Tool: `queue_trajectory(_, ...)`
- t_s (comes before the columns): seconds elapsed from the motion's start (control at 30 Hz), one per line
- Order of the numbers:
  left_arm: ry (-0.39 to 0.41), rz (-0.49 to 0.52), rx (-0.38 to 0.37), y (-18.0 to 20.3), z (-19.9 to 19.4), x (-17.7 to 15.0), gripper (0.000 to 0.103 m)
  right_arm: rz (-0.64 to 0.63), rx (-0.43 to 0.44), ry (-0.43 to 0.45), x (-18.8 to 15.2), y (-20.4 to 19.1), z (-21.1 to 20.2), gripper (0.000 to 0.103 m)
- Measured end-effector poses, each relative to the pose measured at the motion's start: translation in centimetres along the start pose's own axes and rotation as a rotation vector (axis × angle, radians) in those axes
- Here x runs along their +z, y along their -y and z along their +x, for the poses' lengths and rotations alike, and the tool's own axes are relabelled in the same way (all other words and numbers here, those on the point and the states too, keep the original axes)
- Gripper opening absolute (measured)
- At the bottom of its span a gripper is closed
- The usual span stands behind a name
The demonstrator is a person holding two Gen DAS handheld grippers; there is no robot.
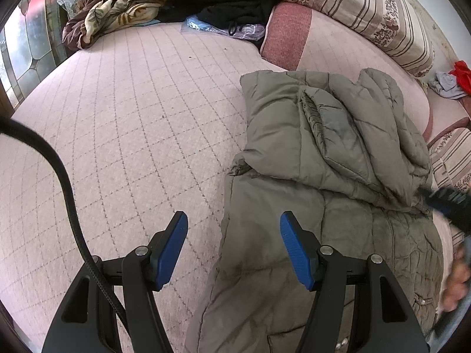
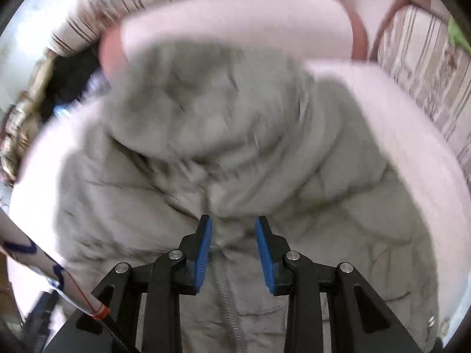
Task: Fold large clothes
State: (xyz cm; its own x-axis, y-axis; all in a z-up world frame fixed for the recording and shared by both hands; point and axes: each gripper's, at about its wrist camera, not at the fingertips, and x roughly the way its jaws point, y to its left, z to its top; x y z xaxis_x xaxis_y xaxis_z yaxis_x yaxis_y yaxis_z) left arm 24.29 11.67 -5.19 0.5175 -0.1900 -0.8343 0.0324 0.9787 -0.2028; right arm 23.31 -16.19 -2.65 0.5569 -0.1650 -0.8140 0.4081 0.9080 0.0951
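Note:
A grey-green quilted puffer jacket [image 1: 321, 158] lies on the pink checked bed cover [image 1: 132, 117], its upper part folded back over the body. My left gripper [image 1: 234, 225] is open and empty, just above the jacket's left edge. My right gripper [image 2: 233, 229] is partly open above the jacket [image 2: 206, 147], over its zip line; nothing sits between its blue pads. The right wrist view is motion-blurred. The right gripper's black tip [image 1: 450, 203] also shows at the jacket's right edge in the left wrist view.
A crumpled floral blanket [image 1: 126, 6] and black clothes [image 1: 235, 6] lie at the far edge. Striped cushions [image 1: 353, 3] and a pink bolster [image 1: 288, 35] line the back right. Red and grey cloths [image 1: 453, 82] lie at far right. A black cable [image 1: 67, 200] crosses the left side.

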Motion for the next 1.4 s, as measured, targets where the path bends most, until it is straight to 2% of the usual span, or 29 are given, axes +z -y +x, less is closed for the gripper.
queue_trajectory(0.07, -0.001, -0.002, 0.001, 0.0, 0.0, 0.0, 0.064, -0.025, 0.008, 0.062, 1.0, -1.3, -1.7, 0.033)
queue_trajectory(0.17, -0.001, 0.005, 0.008, 0.2, 0.1, 0.0, 0.064, -0.042, 0.013, 0.076, 2.2, -3.2, -1.3, 0.033)
queue_trajectory(0.27, 0.001, 0.007, 0.011, 0.1, 0.0, 0.0, 0.064, -0.054, -0.01, 0.029, 2.5, -5.2, 2.0, 0.033)
queue_trajectory(0.4, 0.0, 0.002, 0.017, -0.1, 0.1, 0.1, 0.064, -0.073, -0.038, -0.107, 0.6, -6.9, 8.1, 0.033)
queue_trajectory(0.5, -0.001, -0.005, 0.017, -0.2, 0.2, 0.2, 0.064, -0.138, -0.084, -0.09, -0.2, -7.8, 9.3, 0.034)
queue_trajectory(0.6, 0.002, -0.007, 0.017, -0.3, 0.1, 0.2, 0.064, -0.161, -0.076, -0.083, 0.2, -8.0, 7.7, 0.034)
queue_trajectory(0.67, 0.003, -0.006, 0.018, -0.3, 0.0, 0.2, 0.064, -0.149, -0.037, -0.029, 0.4, -8.0, 5.4, 0.034)
queue_trajectory(0.73, 0.002, -0.005, 0.02, -0.2, 0.1, 0.1, 0.064, -0.148, -0.006, 0.011, -0.2, -7.8, 3.3, 0.034)
queue_trajectory(0.8, -0.001, -0.005, 0.022, -0.2, 0.1, 0.1, 0.064, -0.15, 0.015, 0.012, -1.2, -7.7, 2.5, 0.035)
queue_trajectory(0.87, -0.002, 0.0, 0.027, 0.0, 0.2, 0.0, 0.064, -0.154, 0.032, -0.024, -2.1, -7.7, 3.3, 0.036)
queue_trajectory(1.03, 0.0, 0.012, 0.035, 0.1, 0.1, -0.2, 0.064, -0.158, -0.012, -0.085, -3.6, -7.3, 7.0, 0.036)
queue_trajectory(1.13, -0.001, 0.008, 0.036, -0.1, 0.1, -0.1, 0.064, -0.17, -0.022, -0.085, -3.2, -7.6, 6.3, 0.036)
queue_trajectory(1.27, -0.003, 0.0, 0.033, -0.3, 0.0, 0.0, 0.064, -0.187, 0.002, -0.012, -3.3, -7.8, 3.7, 0.036)
queue_trajectory(1.4, -0.005, 0.006, 0.035, -0.2, 0.0, 0.0, 0.064, -0.217, -0.023, -0.053, -4.8, -7.9, 4.9, 0.039)
